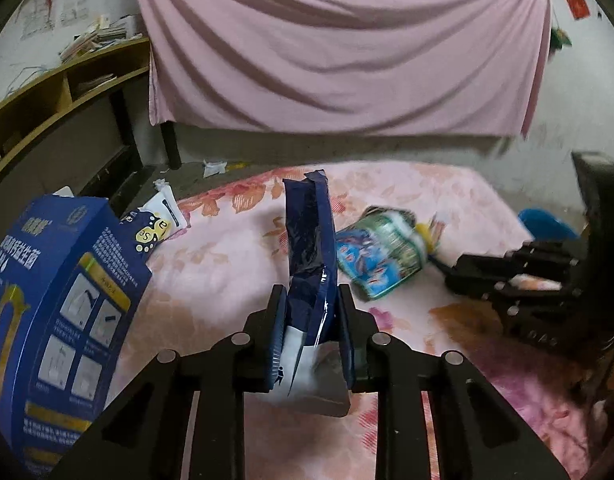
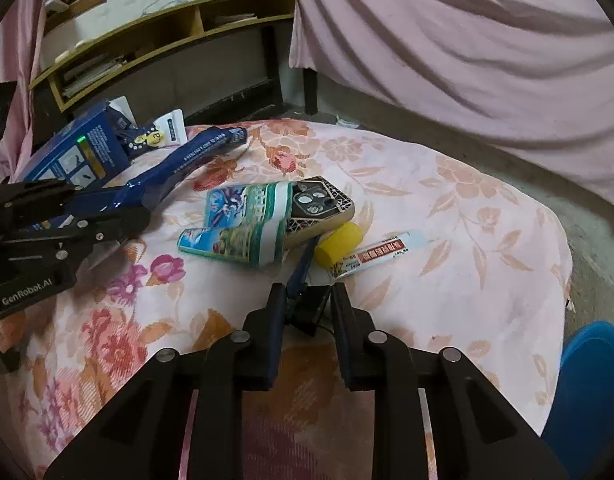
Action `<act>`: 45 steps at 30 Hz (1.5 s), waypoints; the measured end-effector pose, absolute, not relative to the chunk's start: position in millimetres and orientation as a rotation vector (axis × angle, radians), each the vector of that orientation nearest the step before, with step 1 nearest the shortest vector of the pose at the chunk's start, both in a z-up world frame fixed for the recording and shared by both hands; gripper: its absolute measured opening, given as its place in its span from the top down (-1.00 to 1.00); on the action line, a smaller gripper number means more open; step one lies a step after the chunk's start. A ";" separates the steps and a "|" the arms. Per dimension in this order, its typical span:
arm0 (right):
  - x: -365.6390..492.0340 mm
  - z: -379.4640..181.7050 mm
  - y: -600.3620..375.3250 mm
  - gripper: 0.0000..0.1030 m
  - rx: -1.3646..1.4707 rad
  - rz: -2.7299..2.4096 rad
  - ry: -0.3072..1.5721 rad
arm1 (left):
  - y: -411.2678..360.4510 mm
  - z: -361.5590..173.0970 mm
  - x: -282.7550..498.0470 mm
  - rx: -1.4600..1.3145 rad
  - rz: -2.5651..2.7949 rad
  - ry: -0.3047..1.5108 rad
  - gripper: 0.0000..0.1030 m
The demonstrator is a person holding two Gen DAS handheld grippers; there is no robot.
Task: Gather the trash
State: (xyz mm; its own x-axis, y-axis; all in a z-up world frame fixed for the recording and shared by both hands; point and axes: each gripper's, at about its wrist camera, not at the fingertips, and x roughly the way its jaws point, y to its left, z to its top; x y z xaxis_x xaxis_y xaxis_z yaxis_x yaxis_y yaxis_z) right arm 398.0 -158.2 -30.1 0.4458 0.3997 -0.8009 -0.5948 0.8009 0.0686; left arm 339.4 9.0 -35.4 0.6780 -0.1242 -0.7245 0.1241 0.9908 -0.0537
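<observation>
Left claw [image 1: 311, 320] clamps wrapper [image 1: 307, 236]; right claw [image 2: 305, 308] pinches black clip [image 2: 309, 306]. Wrapper's floppy, held low: could slip mid-carry.

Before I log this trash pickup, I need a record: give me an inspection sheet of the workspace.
Surface: floral cover, rumpled, pink and orange.
Job's things: navy wrapper pinched upright; green-blue packet lying flat; blue box and tube lying on the cover.
Clutter: phone case partly under the packet; yellow cap beside it.
Grippers: left gripper shut on the navy wrapper; right gripper shut on a small dark item, kind unclear.
Cables: nothing seen.
Surroundings: pink drape, wooden shelf with papers, blue bin at right edge.
</observation>
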 end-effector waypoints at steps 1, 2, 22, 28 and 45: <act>395.5 -29.0 -159.3 0.61 -0.233 0.626 0.916 | 8.0 -32.3 337.2 -0.002 -0.138 0.807 0.61; 393.1 -27.9 -161.2 0.61 -0.230 0.629 0.912 | 6.1 -29.7 334.7 -0.001 -0.138 0.804 0.62; 346.2 -26.2 -176.6 0.59 -0.271 0.728 0.930 | -22.0 -45.8 294.3 -0.006 -0.132 0.888 0.62; 340.4 -26.0 -187.7 0.59 -0.252 0.735 0.932 | -35.9 -39.9 286.9 -0.004 -0.139 0.876 0.62; 292.3 11.2 -258.2 0.75 -0.119 0.571 0.570 | -96.9 19.5 270.5 0.006 -0.243 0.610 0.62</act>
State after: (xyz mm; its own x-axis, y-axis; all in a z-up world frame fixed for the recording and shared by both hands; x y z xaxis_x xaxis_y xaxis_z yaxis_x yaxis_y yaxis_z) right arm 292.3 -258.2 11.2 0.6924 0.4774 -0.5410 -0.5415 0.8394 0.0476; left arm 270.5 -96.9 19.5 0.7919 -0.2239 -0.5681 0.2275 0.9716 -0.0658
